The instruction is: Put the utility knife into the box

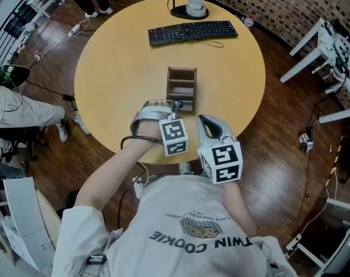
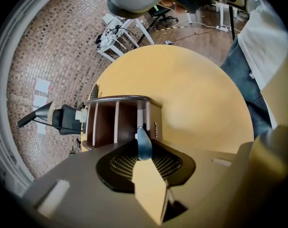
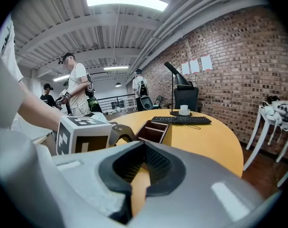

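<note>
A brown wooden box [image 1: 181, 88] with several compartments stands in the middle of the round table [image 1: 117, 68]. My left gripper [image 1: 174, 105] reaches its near edge. In the left gripper view the grey end of the utility knife [image 2: 143, 145] sits between the tips of the left gripper [image 2: 144, 137], pointing at the rightmost compartment of the box [image 2: 117, 120]. I see no gap between pads and knife. My right gripper [image 1: 203, 120] hovers just right of the left one, off the box, shut and empty. The right gripper [image 3: 144, 152] looks past the left gripper's marker cube [image 3: 82, 134] to the box [image 3: 153, 131].
A black keyboard [image 1: 192, 32] and a lamp base with a white cup [image 1: 190, 8] sit at the table's far side. White desks [image 1: 327, 56] stand to the right. A seated person [image 1: 19, 105] is at the left. People [image 3: 77, 87] stand beyond the table.
</note>
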Motion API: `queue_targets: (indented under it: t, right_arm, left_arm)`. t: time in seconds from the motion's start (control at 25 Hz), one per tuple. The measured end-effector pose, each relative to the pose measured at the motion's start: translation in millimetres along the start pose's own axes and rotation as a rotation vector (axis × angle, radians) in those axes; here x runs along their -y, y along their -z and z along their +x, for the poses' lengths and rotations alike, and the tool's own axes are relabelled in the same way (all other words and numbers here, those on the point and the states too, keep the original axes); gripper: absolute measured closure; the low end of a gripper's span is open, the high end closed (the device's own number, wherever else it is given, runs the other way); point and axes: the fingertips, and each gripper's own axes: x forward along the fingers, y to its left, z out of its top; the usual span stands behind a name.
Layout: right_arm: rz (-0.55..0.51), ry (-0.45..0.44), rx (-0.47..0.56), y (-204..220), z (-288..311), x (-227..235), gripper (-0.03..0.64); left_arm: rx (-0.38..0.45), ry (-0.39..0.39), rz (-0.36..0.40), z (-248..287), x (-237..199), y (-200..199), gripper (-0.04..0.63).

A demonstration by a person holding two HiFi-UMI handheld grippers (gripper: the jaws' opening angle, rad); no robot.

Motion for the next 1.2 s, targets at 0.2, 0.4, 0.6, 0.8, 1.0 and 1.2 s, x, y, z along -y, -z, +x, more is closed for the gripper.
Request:
queue_targets:
  t: [0.2,0.4,0.6,0.8,1.0,1.2]
  right_arm:
    - [-0.007,-0.008,0.002,0,-5,-3,0.618]
    - [-0.011,-0.029,0.005,2,-8,-7,0.617]
    - [-0.024,-0.074,0.005,2,-11,-12,0.618]
    - [-0.041,-0.129,0.02,-1,-20,-18,0.617]
    - [-0.09,-0.209,0.017,-1,-28,-27,0.618]
    - [-0.102,-0.254,0.019,6,-45,-33,0.617]
  left_arm:
    - [0.006,0.0,-0.015,-3,4,0,0.454]
    - [0.019,-0.043,-0.054,-10,-4,2,0.454]
    - [0.044,-0.072,-0.125,-24,-4,3,0.454]
    - [0.07,-0.074,-0.242,-42,1,2,0.454]
    - [0.077,-0.087,-0.387,-65,9,0,0.457]
    - [0.143,-0.1,-0.567,-96,19,-11,0.476]
